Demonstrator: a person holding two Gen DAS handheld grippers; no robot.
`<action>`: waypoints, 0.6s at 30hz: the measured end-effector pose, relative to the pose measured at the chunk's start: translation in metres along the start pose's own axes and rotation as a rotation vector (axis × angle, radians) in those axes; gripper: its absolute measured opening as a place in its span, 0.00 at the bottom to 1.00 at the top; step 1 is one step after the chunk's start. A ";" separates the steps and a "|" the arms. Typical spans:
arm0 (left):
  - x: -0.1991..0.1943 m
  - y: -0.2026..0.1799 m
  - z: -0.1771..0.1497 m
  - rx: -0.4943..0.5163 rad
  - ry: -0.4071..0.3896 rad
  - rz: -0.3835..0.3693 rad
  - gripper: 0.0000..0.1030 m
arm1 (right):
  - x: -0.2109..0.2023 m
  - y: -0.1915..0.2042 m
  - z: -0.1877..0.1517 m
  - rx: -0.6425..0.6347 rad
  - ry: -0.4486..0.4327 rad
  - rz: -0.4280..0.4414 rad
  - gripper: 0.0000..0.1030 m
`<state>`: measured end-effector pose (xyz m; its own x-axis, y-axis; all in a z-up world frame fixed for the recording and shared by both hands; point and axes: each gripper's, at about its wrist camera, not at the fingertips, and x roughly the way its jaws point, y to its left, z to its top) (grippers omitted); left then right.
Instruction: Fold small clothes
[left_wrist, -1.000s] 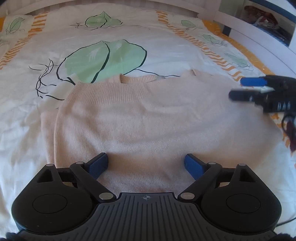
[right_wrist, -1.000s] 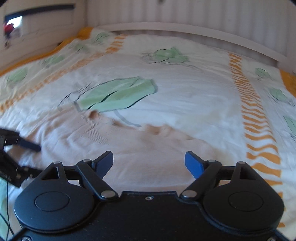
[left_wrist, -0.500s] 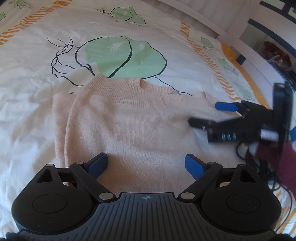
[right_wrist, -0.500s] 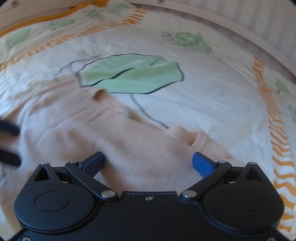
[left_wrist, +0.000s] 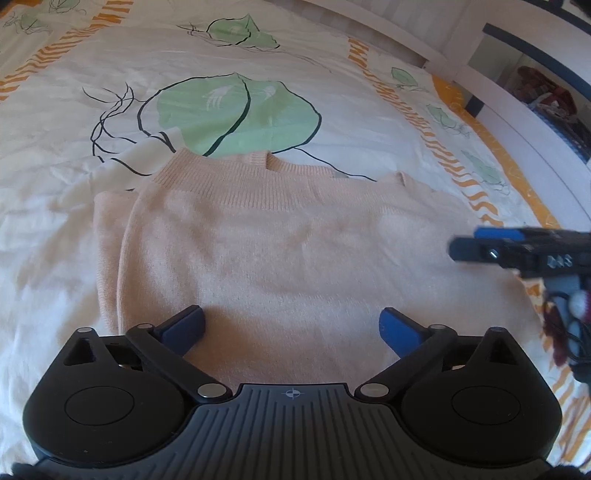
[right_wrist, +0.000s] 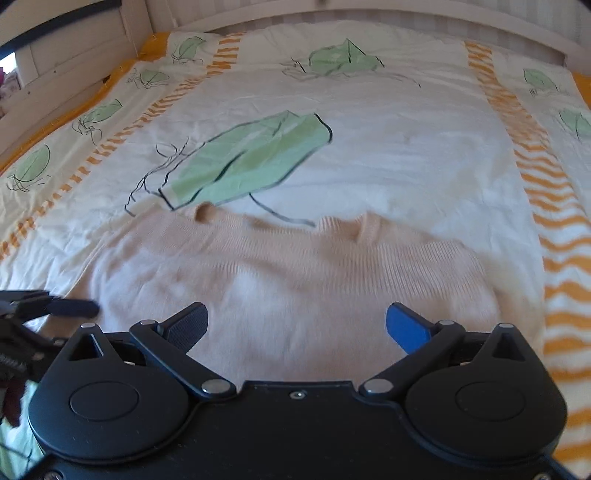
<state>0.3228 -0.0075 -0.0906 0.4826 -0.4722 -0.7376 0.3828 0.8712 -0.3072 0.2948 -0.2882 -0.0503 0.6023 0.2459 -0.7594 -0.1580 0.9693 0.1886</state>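
**Both grippers drawn back over the sweater**

Since half a second ago my right gripper (left_wrist: 461, 242) has pulled back toward 3 o'clock in the left wrist view, off the middle of the sweater (left_wrist: 295, 251) and out to its right edge. My left gripper (left_wrist: 291, 326) has lifted a little, so more of the bedspread (left_wrist: 332, 92) shows beyond the neckline.

My fingers on both grippers are spread wide with nothing between them; knit shows through each gap. In the right wrist view my right gripper (right_wrist: 297, 325) hangs above the sweater's (right_wrist: 314, 277) lower part, and my left gripper (right_wrist: 70, 308) enters at 9 o'clock.

The peach sweater lies flat on the bedspread (right_wrist: 406, 147), ribbed collar at 12 o'clock, touching a printed green leaf (left_wrist: 240, 110). One sleeve looks tucked along the 9 o'clock side.
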 end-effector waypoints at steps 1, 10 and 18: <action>0.000 -0.001 -0.001 0.006 -0.003 0.004 0.99 | -0.004 -0.003 -0.006 0.009 0.020 -0.005 1.00; 0.000 -0.004 -0.012 0.077 -0.042 0.014 0.99 | -0.008 -0.023 -0.049 0.057 0.109 -0.067 1.00; -0.008 -0.015 -0.009 0.065 -0.037 0.046 0.99 | -0.004 -0.010 -0.060 -0.017 0.091 -0.123 1.00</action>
<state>0.3062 -0.0160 -0.0858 0.5296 -0.4374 -0.7268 0.4092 0.8822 -0.2328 0.2471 -0.2994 -0.0864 0.5444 0.1233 -0.8297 -0.1012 0.9916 0.0809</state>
